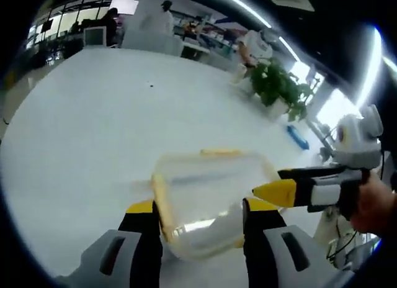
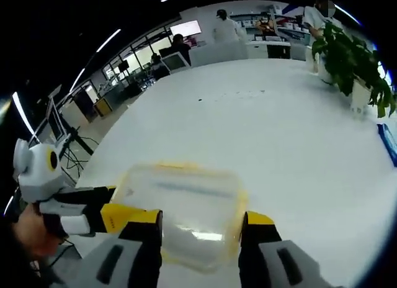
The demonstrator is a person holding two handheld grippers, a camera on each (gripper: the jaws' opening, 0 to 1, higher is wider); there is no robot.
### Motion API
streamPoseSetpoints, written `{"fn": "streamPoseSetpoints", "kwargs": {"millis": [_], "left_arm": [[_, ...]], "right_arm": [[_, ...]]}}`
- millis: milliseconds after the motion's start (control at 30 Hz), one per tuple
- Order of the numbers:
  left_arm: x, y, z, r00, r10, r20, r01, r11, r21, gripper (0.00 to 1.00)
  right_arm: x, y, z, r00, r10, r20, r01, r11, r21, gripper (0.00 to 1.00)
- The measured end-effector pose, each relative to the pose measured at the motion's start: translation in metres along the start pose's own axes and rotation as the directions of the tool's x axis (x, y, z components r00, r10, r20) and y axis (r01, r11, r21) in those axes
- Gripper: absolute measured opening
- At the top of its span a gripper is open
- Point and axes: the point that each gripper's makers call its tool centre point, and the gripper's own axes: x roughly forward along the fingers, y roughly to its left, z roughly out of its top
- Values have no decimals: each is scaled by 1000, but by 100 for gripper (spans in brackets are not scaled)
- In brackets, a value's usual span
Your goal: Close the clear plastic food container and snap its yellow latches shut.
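The white table (image 1: 93,126) carries one task item, the clear plastic food container (image 1: 208,198), lying straight ahead of both of your grippers with its lid on and its long axis running across the left gripper view. Your left gripper (image 1: 201,223) stands with jaws wide, straddling the container's near end; whether they touch it you cannot tell. Your right gripper (image 2: 201,235) also has wide jaws around the container's near edge in its own view, and in the left gripper view its yellow tips reach the container's right side. The container looks empty, though blur hides detail. The yellow latches (image 1: 159,192) line its rim; their state is unclear.
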Motion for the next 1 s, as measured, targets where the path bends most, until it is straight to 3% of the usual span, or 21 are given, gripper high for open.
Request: {"fn": "streamPoseSetpoints", "kwargs": {"millis": [467,1000], "left_arm": [[-1,28,9,1000,24,-18,-24,1000,9,50],[12,68,44,999,39,-3,-39,999,-3,50]], "right_arm": [[19,18,8,1000,20,-4,-20,1000,-17,48],[58,33,44,999,35,14,-34,999,-25,48]]}}
